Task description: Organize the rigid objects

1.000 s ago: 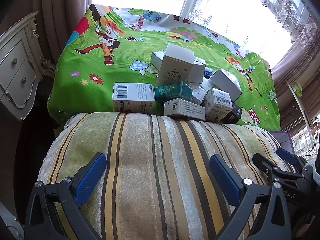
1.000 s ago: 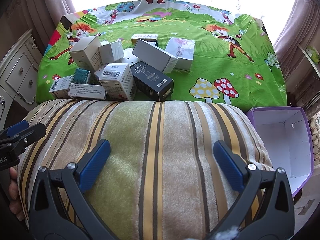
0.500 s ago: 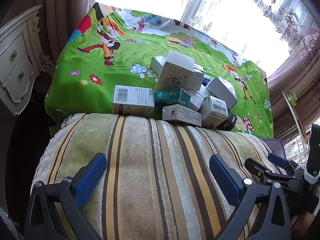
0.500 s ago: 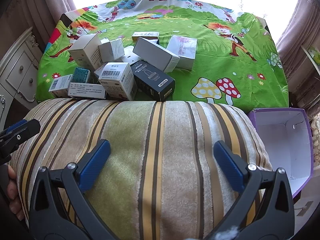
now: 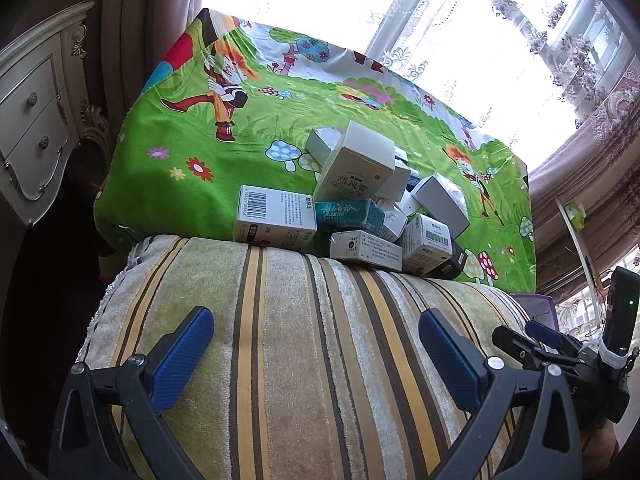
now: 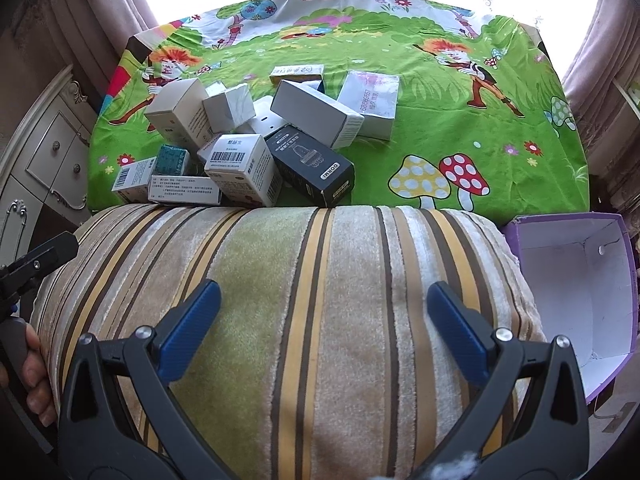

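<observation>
Both grippers wide, nothing held: left gripper (image 5: 316,354), right gripper (image 6: 322,320), over a plush striped cushion (image 6: 304,300). Just past its far edge, cardboard boxes (image 6: 240,140) piled loosely on a green cartoon cloth (image 6: 460,120); right half bare. Open purple box (image 6: 576,284) near right. Bright window beyond.
</observation>
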`<act>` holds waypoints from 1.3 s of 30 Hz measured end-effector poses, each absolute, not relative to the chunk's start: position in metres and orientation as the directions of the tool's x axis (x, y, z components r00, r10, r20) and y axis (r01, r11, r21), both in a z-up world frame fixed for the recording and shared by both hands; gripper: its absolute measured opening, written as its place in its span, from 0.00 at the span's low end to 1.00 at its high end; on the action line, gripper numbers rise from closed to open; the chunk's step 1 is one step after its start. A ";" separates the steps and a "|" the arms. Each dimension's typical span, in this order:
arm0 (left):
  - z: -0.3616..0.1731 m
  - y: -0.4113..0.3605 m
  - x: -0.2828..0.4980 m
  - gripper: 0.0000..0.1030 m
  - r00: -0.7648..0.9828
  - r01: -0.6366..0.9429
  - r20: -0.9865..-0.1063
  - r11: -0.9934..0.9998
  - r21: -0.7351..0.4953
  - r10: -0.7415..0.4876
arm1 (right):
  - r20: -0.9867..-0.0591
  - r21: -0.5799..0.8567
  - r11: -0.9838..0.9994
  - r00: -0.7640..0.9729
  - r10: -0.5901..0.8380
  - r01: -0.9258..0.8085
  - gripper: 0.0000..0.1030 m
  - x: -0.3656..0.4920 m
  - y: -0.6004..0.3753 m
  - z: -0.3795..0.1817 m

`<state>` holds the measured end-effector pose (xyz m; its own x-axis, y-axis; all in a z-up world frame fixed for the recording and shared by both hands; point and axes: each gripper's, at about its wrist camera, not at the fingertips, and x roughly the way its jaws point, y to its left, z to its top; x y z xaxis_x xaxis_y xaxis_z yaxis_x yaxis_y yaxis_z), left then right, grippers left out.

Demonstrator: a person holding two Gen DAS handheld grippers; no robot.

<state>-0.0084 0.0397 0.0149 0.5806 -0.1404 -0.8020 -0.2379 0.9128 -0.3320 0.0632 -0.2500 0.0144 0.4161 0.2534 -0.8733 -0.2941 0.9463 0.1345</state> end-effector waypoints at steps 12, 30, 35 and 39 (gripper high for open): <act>0.018 0.056 0.019 1.00 0.563 -0.246 -0.820 0.926 -0.286 -0.103 | -0.851 0.090 0.920 0.450 0.270 -0.381 1.00 0.073 -0.235 0.027; -0.017 0.073 0.080 1.00 0.419 -0.296 -0.905 0.933 -0.206 -0.067 | -0.863 0.092 0.908 0.422 0.277 -0.409 1.00 0.113 -0.184 0.022; -0.024 0.073 0.091 1.00 0.391 -0.301 -0.919 0.935 -0.186 -0.057 | -0.872 0.063 0.905 0.417 0.255 -0.422 1.00 0.124 -0.166 0.017; -0.029 0.073 0.097 1.00 0.376 -0.306 -0.925 0.936 -0.172 -0.047 | -0.880 0.039 0.906 0.415 0.230 -0.421 1.00 0.132 -0.157 0.010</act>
<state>0.0973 0.0732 -0.0288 0.3761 -0.0468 -0.9254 -0.3060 0.9364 -0.1717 0.1321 -0.1565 0.0103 0.4149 0.2304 -0.8802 -0.4206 0.9064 0.0390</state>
